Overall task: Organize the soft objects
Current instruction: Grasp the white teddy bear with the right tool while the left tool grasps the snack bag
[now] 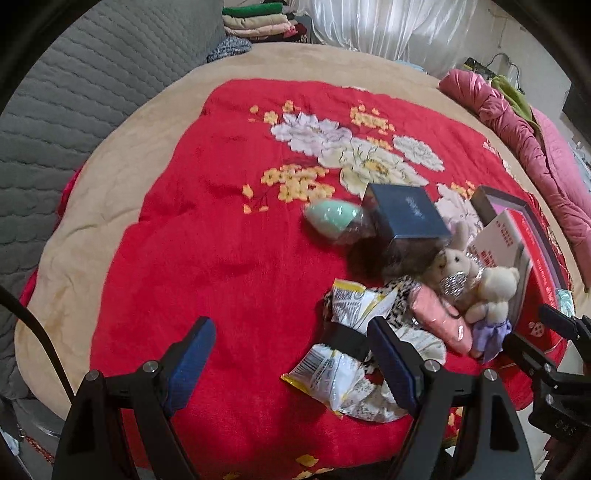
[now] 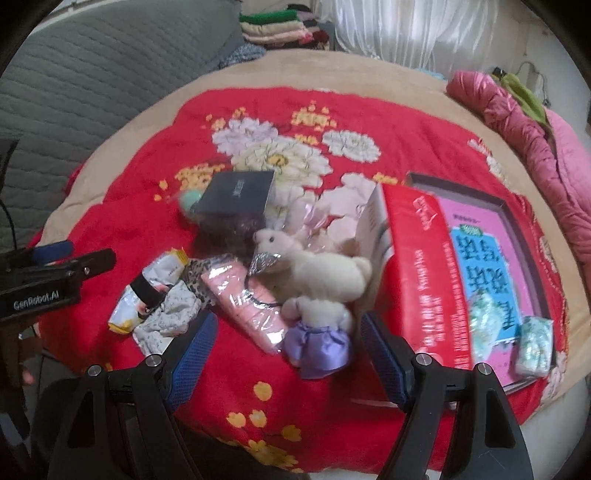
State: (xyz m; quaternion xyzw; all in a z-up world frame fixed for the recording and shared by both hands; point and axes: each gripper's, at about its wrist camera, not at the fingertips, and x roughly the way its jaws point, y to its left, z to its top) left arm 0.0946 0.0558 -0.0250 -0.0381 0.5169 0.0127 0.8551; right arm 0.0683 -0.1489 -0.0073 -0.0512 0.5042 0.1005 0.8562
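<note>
A pile of soft things lies on the red floral blanket (image 1: pixel 221 221): a cream teddy bear in a purple skirt (image 2: pixel 325 295) (image 1: pixel 491 295), a cream rabbit toy (image 2: pixel 273 243) (image 1: pixel 456 258), a pink wrapped cloth pack (image 2: pixel 247 306) (image 1: pixel 439 317), a patterned cloth (image 2: pixel 166 321) and a yellow-white snack bag (image 1: pixel 332 369) (image 2: pixel 155 280). A mint sponge in clear wrap (image 1: pixel 332 218) lies by a dark blue box (image 1: pixel 406 214) (image 2: pixel 236 199). My left gripper (image 1: pixel 291 365) is open, left of the pile. My right gripper (image 2: pixel 288 354) is open, just in front of the bear.
A red open box with a pink sheet inside (image 2: pixel 461 266) (image 1: pixel 517 251) stands right of the pile, with a small patterned packet (image 2: pixel 535 343) in it. A pink quilt (image 1: pixel 535 147) lies far right. A grey headboard (image 1: pixel 74 110) and folded clothes (image 1: pixel 258 22) are behind.
</note>
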